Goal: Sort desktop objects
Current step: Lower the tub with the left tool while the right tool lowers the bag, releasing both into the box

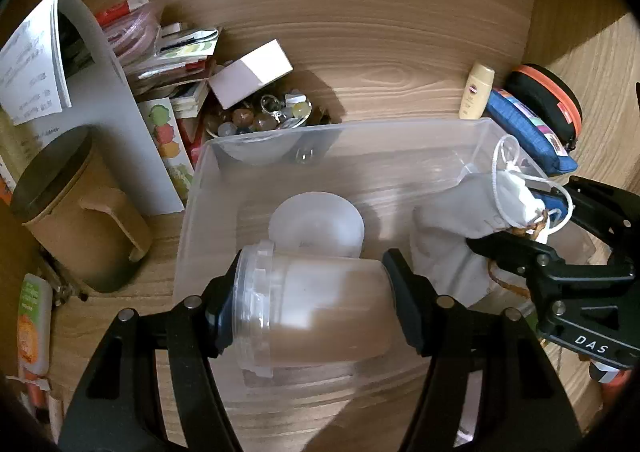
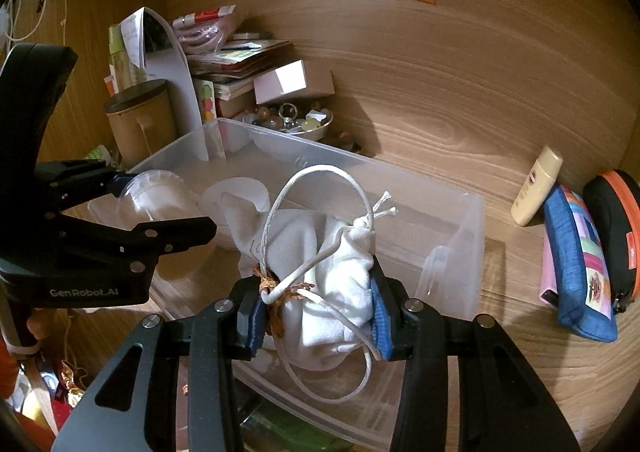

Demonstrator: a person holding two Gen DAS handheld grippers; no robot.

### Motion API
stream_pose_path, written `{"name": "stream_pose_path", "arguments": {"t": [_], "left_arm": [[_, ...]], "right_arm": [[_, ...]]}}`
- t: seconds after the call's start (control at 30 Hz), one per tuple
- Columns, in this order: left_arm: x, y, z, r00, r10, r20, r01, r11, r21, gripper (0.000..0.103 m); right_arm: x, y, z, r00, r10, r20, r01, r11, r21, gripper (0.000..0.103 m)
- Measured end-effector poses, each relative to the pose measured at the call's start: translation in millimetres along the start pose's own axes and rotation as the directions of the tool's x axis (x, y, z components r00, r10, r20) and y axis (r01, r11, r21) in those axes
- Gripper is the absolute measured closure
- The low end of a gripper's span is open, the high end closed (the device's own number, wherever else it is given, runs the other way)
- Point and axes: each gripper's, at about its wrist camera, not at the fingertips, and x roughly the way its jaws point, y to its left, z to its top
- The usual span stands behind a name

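While both loads hang over the clear plastic bin (image 1: 192, 212) on the desk (image 1: 400, 52), the left hand-held gripper (image 1: 312, 300) is clamped on a frosted plastic jar (image 1: 316, 308), and the right hand-held gripper (image 2: 318, 316) is clamped on a white drawstring pouch (image 2: 332, 276). The jar lies on its side between the pads, its long axis crosswise to the fingers, threaded mouth toward the left finger. It sits directly above the bin's near end, so the drop looks to be straight down. A round frosted lid (image 1: 316, 222) rests on the bin floor just ahead of the jar. The pouch, cords trailing, hangs above the bin's right end, just right of the left tool.
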Motion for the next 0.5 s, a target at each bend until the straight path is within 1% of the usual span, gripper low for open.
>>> {"name": "stream_pose_path", "arguments": {"t": [0.17,0.27,0.33,0.4,0.47,0.5], "left_arm": [[-0.3,-1.1,0.0,1.000,-0.006,0.014,0.006,1.000,0.006,0.037],[-0.9,-1.0,-0.4,1.000,-0.003,0.023,0.003,1.000,0.010,0.036],[-1.2,-0.7,-0.6,1.000,-0.003,0.026,0.003,1.000,0.011,0.036],[-1.5,-1.0,-0.7,1.000,-0.003,0.028,0.003,1.000,0.013,0.036],[-1.3,-0.7,-0.7,1.000,-0.004,0.029,0.004,1.000,0.013,0.036],[-1.3,-0.7,-0.7,1.000,-0.003,0.028,0.003,1.000,0.012,0.036]], "right_arm": [[0.5,-2.5,-0.8,1.000,0.000,0.004,0.000,1.000,0.008,0.060],[0.5,-5.0,-0.6,1.000,0.002,0.005,-0.002,1.000,0.014,0.055],[-0.6,-5.9,-0.9,1.000,0.000,0.011,0.000,1.000,0.014,0.046],[-1.9,-6.6,-1.2,1.000,-0.009,0.017,0.009,1.000,0.012,0.042],[-2.8,-6.6,-1.1,1.000,-0.001,0.019,0.001,1.000,0.009,0.036],[-2.7,-6.0,-1.4,1.000,0.005,0.016,-0.005,1.000,0.006,0.030]]}}
